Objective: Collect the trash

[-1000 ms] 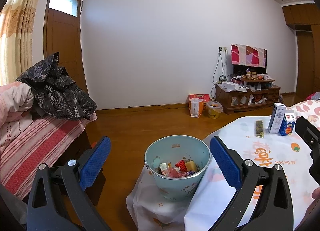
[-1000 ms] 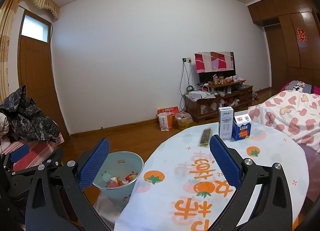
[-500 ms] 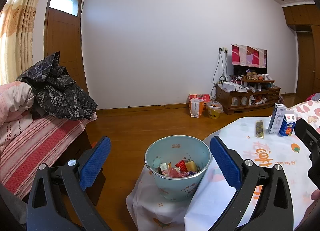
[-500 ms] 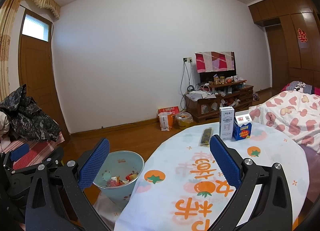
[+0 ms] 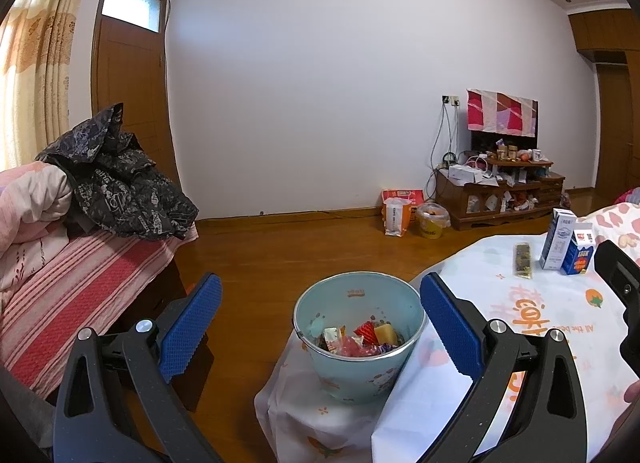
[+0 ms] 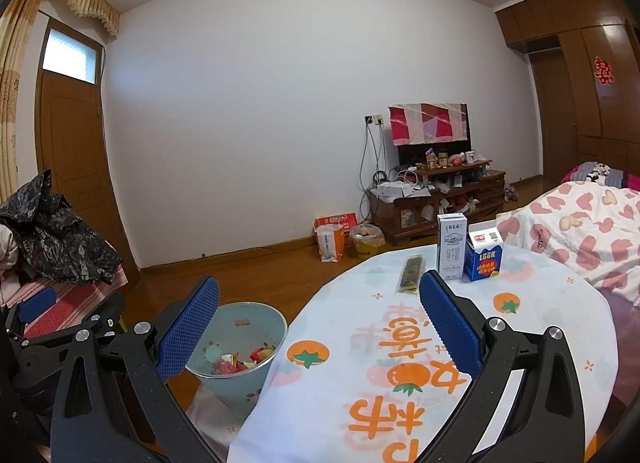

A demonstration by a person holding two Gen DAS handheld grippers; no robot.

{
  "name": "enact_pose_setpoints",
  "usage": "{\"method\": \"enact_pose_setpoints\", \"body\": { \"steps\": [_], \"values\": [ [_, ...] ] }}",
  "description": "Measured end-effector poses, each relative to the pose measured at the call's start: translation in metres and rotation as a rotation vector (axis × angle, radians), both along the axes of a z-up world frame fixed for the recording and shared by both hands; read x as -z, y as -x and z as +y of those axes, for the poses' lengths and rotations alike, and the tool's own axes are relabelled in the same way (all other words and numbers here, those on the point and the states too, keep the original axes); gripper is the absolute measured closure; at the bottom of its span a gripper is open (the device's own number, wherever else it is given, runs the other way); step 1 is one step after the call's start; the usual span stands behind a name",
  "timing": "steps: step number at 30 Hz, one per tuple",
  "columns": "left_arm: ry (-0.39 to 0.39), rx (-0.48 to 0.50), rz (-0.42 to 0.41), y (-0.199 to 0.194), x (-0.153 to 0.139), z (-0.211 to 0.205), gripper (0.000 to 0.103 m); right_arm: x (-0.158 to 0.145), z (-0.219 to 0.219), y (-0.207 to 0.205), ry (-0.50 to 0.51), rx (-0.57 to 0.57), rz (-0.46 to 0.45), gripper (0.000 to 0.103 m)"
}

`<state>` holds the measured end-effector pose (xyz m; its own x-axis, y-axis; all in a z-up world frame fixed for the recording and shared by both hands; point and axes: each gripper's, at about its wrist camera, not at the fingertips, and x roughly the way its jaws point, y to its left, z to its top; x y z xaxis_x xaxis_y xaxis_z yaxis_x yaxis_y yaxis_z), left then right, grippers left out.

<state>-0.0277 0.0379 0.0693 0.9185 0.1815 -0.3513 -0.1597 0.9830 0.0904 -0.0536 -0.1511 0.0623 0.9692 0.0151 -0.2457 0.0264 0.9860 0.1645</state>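
We see a pale blue trash bin (image 5: 358, 337) standing beside the round table (image 6: 452, 347), pressed against the hanging edge of the white tablecloth (image 6: 520, 327), which is printed with orange fruit and orange lettering. Inside the bin lie crumpled wrappers (image 5: 360, 341) in red, yellow and white. On the far part of the table we find a flat dark snack packet (image 6: 409, 279), and just beside it a tall white milk carton (image 6: 451, 245) standing upright with a shorter blue carton (image 6: 485, 255) next to it; whether the two cartons touch we cannot tell.

Around this, the floor (image 5: 288, 259) is glossy brown wood and the far wall (image 6: 248, 123) is plain white. A low wooden cabinet (image 6: 440, 203) crowded with small items stands against that wall under a red and white cloth (image 6: 428, 123), with bags and an orange box on the floor next to it. To the left are a wooden door (image 5: 128, 95), a curtain and a striped pink couch (image 5: 68, 295) carrying a black printed jacket (image 5: 120, 187). To the right lies a blanket with pink hearts (image 6: 580, 231).

Our left gripper (image 5: 320, 331) hovers with its blue pads spread wide to either side of the bin, holding nothing. Our right gripper (image 6: 320, 327) is spread just as wide above the near table edge, also empty and touching nothing.
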Motion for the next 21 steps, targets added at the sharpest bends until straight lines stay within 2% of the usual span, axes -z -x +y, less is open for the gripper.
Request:
{"method": "enact_pose_setpoints", "body": {
  "steps": [21],
  "values": [
    [-0.026,-0.041,0.008,-0.0044,0.0011,0.0002,0.006,0.0041,-0.0032,-0.0027,0.002,0.009,0.020,0.005]
  ]
}}
